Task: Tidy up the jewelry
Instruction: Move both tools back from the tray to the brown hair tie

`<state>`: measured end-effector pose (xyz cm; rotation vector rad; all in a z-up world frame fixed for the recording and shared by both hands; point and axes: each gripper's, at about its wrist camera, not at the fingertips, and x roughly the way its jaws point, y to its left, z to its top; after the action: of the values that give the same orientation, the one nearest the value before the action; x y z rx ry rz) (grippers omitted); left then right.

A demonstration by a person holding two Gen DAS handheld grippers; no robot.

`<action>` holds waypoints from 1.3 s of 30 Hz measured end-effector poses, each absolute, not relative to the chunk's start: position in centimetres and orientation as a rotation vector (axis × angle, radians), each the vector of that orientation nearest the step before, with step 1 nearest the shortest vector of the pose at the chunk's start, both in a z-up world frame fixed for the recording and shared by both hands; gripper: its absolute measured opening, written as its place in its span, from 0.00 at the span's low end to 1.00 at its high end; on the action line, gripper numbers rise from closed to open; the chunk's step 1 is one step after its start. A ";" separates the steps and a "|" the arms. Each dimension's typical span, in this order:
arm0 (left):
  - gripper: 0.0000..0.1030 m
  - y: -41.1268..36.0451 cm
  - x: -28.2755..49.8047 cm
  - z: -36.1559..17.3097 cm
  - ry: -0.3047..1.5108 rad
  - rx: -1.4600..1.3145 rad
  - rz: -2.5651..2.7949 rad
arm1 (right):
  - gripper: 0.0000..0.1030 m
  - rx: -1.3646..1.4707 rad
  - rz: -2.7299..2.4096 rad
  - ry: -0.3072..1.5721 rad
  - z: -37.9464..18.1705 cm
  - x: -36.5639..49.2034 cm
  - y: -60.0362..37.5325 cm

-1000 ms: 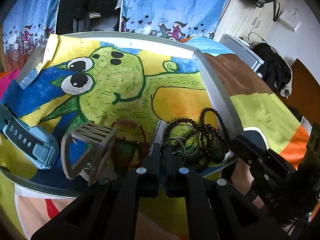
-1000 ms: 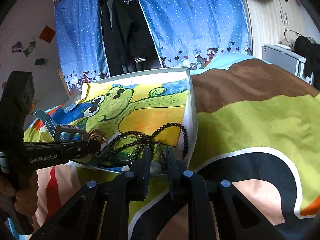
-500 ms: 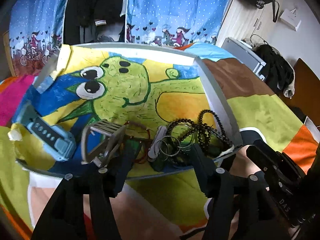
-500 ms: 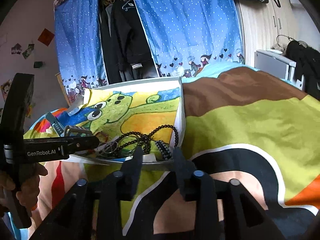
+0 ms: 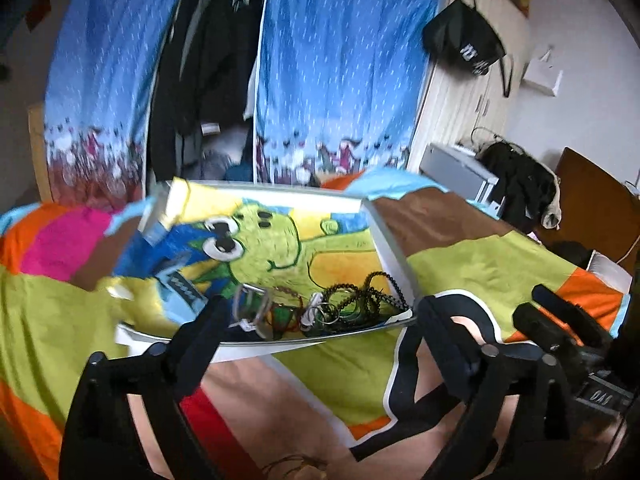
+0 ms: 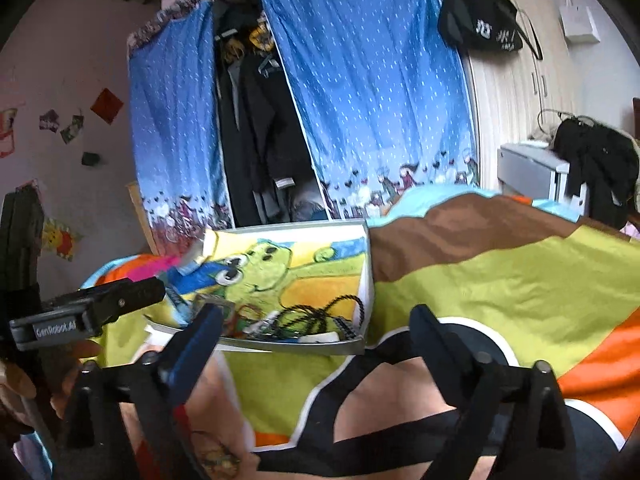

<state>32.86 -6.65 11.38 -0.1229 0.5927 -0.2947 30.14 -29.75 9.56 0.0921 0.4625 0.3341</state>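
A shallow white tray (image 5: 394, 248) lined with a green cartoon-creature picture lies on the bed. The jewelry is heaped at its near edge: a black bead necklace (image 5: 362, 296), metal rings (image 5: 329, 314), a red cord bracelet (image 5: 285, 314), a grey buckle-like clip (image 5: 252, 309) and a light-blue watch (image 5: 182, 286). My left gripper (image 5: 320, 334) hangs open and empty above the near rim. In the right wrist view the tray (image 6: 300, 346) and black beads (image 6: 320, 316) lie ahead, and my right gripper (image 6: 316, 340) is open and empty short of the rim.
A bedspread (image 5: 480, 272) in green, brown and orange blocks surrounds the tray. A thin brownish loop (image 5: 292, 466) lies on it near me. Behind stand a blue curtained wardrobe (image 6: 360, 120) with dark clothes, a grey cabinet (image 6: 532, 168) and a hanging black bag (image 5: 464, 44).
Both grippers were shut close to the jewelry pile a second ago. They have opened wide and pulled back and up, so the tray now looks smaller and farther off.
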 end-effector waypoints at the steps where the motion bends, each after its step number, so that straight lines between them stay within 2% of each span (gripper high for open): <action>1: 0.93 -6.4 32.1 11.7 0.575 -0.119 -0.296 | 0.98 0.091 0.337 0.453 9.9 29.6 -29.6; 11: 0.96 -3.6 23.5 13.4 0.455 -0.092 -0.248 | 1.00 0.040 0.381 0.376 12.5 22.5 -27.4; 22: 0.96 -1.1 16.8 12.6 0.441 -0.107 -0.227 | 1.00 0.004 0.412 0.366 11.6 16.7 -25.5; 32: 0.96 1.6 13.8 8.5 0.512 -0.113 -0.198 | 1.00 -0.034 0.395 0.430 7.4 13.7 -24.4; 39: 0.96 2.0 13.7 3.9 0.621 -0.085 -0.201 | 1.00 -0.064 0.381 0.549 2.7 13.7 -23.7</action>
<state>13.68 1.97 3.93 -0.0851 0.6208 -0.2010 13.65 -23.66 2.74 -0.0635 0.5491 0.3810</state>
